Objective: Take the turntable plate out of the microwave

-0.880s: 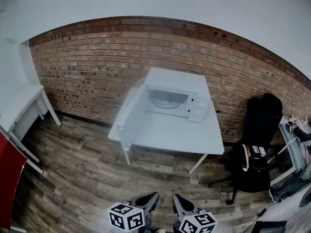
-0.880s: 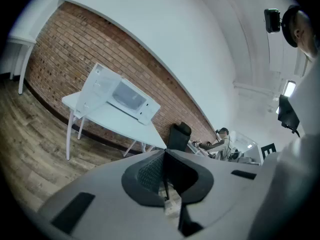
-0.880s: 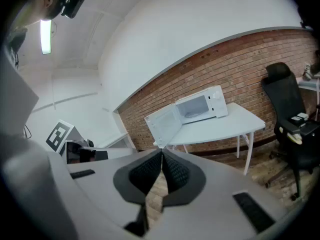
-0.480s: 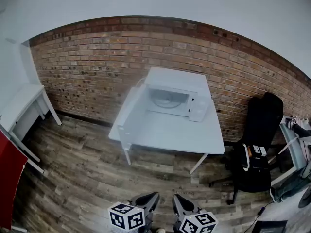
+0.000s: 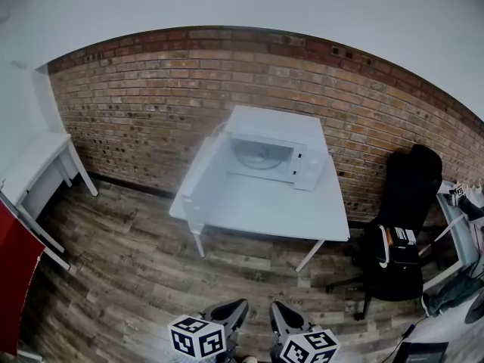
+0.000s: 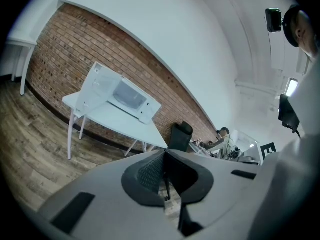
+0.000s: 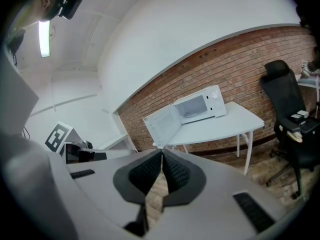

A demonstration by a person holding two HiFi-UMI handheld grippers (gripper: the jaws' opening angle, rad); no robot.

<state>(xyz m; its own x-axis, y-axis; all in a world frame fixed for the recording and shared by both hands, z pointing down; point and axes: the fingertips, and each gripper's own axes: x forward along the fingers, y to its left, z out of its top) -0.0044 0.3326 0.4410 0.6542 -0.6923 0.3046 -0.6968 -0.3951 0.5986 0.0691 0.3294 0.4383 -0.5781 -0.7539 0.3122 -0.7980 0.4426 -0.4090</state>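
Pale round turntable plate (image 5: 255, 155) (inside open microwave (image 5: 276, 125)) | left tool (image 6: 164, 155), right tool (image 7: 161, 155): together

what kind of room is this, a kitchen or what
Likely an office or lab workroom rather than a kitchen: a black office chair beside a plain white table, and the microwave sitting alone on that table against a bare brick wall.

Even, bright light filled the room, and the shadows on the wooden floor (image 5: 128, 278) were faint and soft. A strip light (image 7: 44, 38) flared white in the right gripper view. Every view bowed at its edges, bending the brick wall (image 5: 151, 104), and both gripper views darkened to black corners. The left gripper (image 6: 165, 156) and right gripper (image 7: 161, 154) looked soft up close.
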